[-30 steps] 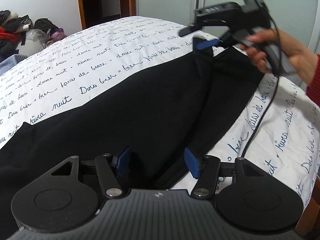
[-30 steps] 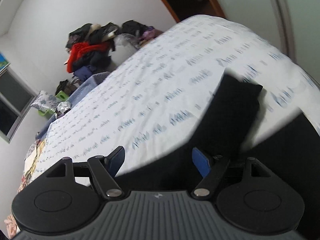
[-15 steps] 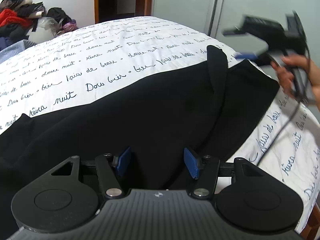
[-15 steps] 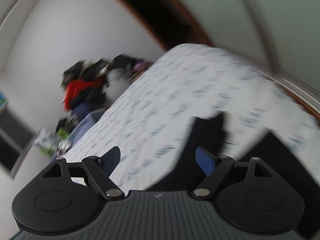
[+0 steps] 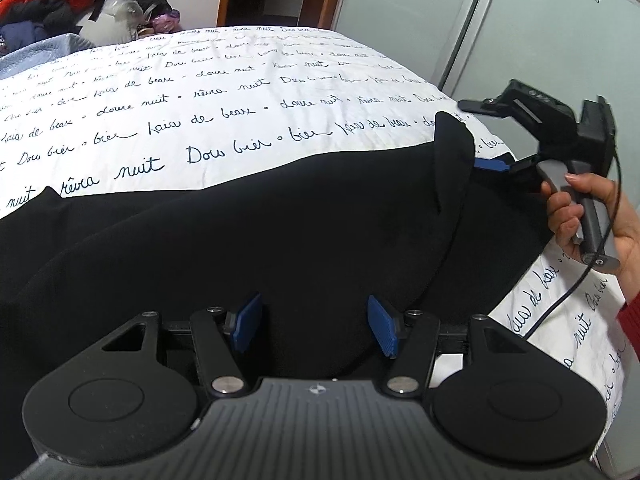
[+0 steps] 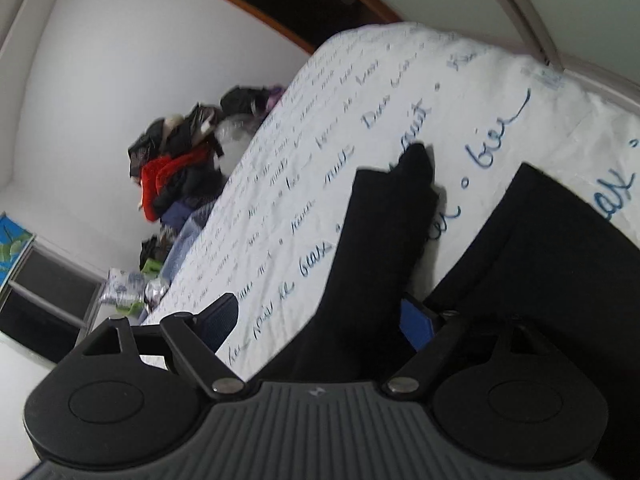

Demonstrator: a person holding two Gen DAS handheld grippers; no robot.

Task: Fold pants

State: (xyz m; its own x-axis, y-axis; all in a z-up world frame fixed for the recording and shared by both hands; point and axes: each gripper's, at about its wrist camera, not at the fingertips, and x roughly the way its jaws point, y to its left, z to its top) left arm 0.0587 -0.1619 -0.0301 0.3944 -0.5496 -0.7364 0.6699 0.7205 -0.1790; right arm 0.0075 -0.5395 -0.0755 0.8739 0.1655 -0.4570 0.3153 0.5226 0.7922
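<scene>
Black pants (image 5: 280, 232) lie spread on the bed, with a raised fold of cloth (image 5: 452, 160) at the far right end. My left gripper (image 5: 316, 324) is open just above the near part of the pants, nothing between its blue pads. My right gripper (image 6: 320, 320) is open and tilted; the raised strip of black cloth (image 6: 380, 232) runs between its pads, and they are not closed on it. The right gripper also shows in the left wrist view (image 5: 500, 164), held by a hand at the pants' right end.
The bed has a white sheet with blue script (image 5: 200, 100). A pile of clothes (image 5: 60, 4) sits past the far left of the bed. A frosted sliding door (image 5: 520, 40) stands behind. A black cable (image 5: 568, 292) hangs from the right gripper over the sheet.
The right gripper has let go of the pants' end, swung out to the right and come back down at the raised fold. The left gripper stayed open over the near cloth.
</scene>
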